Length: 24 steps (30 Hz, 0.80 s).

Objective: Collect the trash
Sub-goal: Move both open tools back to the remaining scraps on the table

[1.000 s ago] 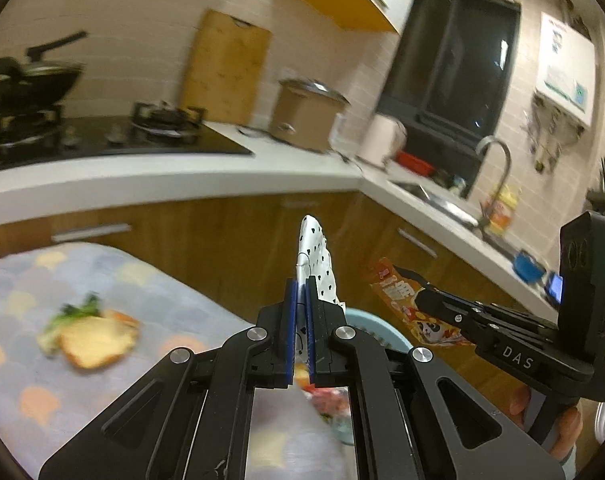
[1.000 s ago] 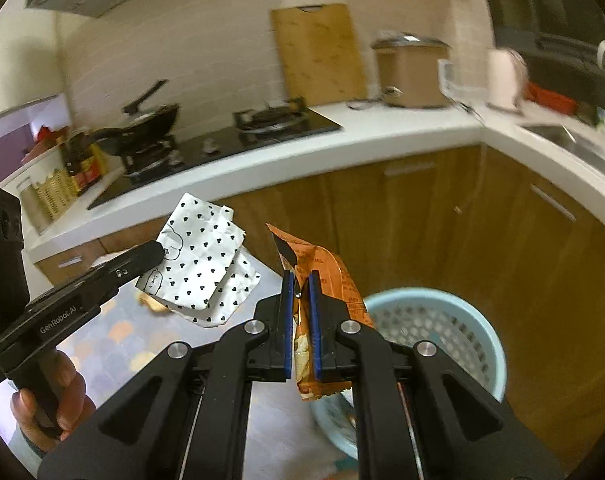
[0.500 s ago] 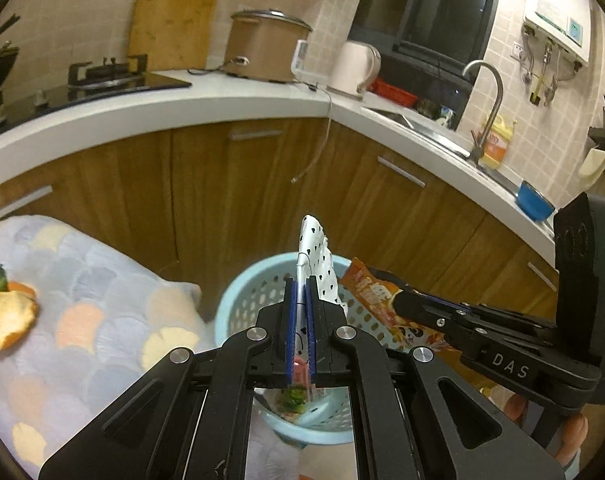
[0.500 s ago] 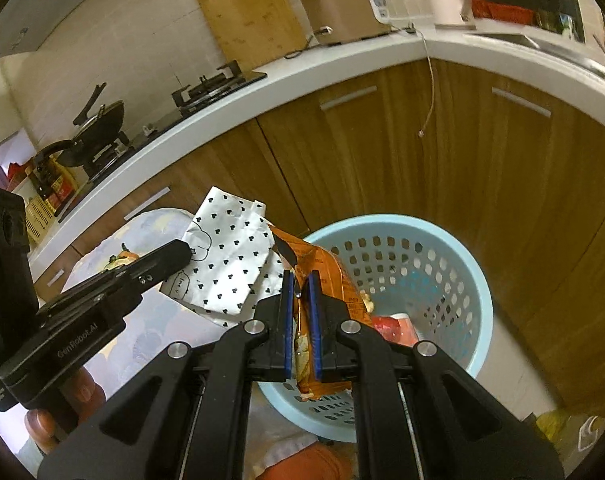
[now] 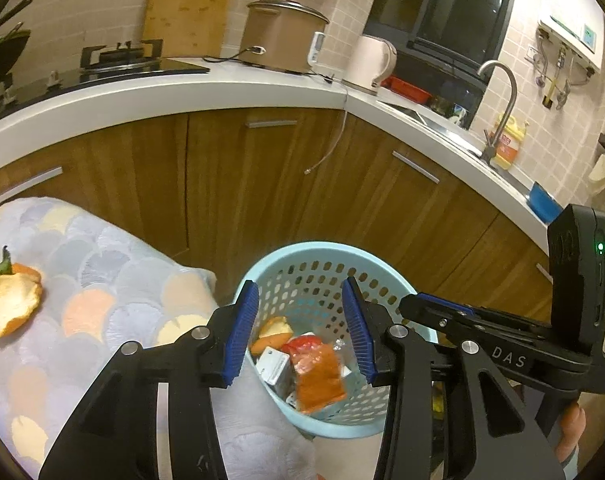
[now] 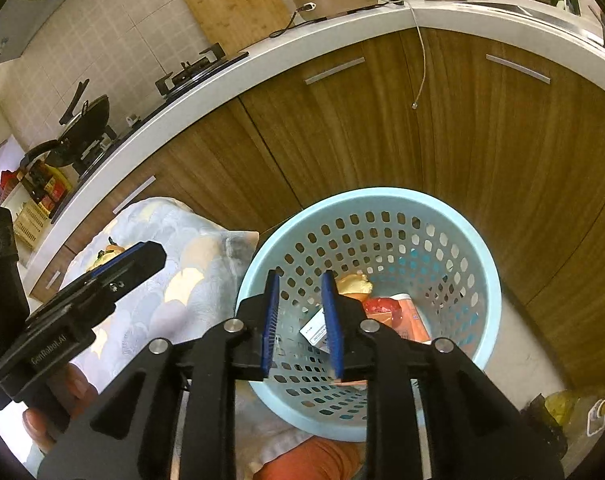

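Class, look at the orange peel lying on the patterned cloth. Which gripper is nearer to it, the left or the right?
Left. The left gripper hangs over the blue basket, next to the cloth holding the orange peel; the right gripper is beyond it, farther from the peel.

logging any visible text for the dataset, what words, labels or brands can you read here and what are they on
"DAS": white letters on the right gripper body, left wrist view.
"GenRobot.AI": on the left gripper body, right wrist view, blurred, so partly a guess.
White carton in the blue basket: print too small to read.
Yellow bottle by the sink: label too blurred.
Wall heater panel: unreadable.
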Each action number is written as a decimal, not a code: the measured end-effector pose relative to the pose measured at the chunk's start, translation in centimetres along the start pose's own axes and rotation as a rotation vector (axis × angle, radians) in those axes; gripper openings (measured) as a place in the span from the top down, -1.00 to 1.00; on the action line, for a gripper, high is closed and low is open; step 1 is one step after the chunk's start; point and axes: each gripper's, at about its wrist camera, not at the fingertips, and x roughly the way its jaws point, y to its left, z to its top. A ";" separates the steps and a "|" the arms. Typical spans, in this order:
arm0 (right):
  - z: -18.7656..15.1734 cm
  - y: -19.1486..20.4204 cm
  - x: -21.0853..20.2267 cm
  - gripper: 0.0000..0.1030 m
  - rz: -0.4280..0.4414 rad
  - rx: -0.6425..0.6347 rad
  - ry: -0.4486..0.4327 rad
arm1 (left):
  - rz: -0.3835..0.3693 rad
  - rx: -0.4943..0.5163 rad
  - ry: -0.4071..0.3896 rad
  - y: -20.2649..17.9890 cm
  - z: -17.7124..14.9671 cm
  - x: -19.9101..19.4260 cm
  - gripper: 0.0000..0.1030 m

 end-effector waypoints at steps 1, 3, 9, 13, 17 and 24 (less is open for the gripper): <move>0.1 0.2 0.0 0.54 0.001 -0.003 -0.001 | 0.001 -0.003 -0.004 0.2 0.0 -0.2 0.20; 0.2 1.0 -0.1 0.54 0.004 -0.018 -0.005 | 0.006 -0.011 -0.016 0.6 0.0 -0.8 0.18; 0.3 3.6 -0.2 0.45 0.027 -0.065 -0.017 | 0.041 -0.039 -0.054 2.5 0.0 -2.8 0.17; 0.3 6.1 0.0 0.14 0.050 -0.106 -0.031 | 0.090 -0.062 -0.085 4.8 0.0 -4.7 0.17; 0.2 9.3 0.7 0.07 0.076 -0.166 -0.033 | 0.137 -0.112 -0.119 8.5 0.1 -7.3 0.17; 0.3 15.9 3.3 -0.26 0.118 -0.262 -0.021 | 0.246 -0.182 -0.168 14.9 0.2 -11.9 0.17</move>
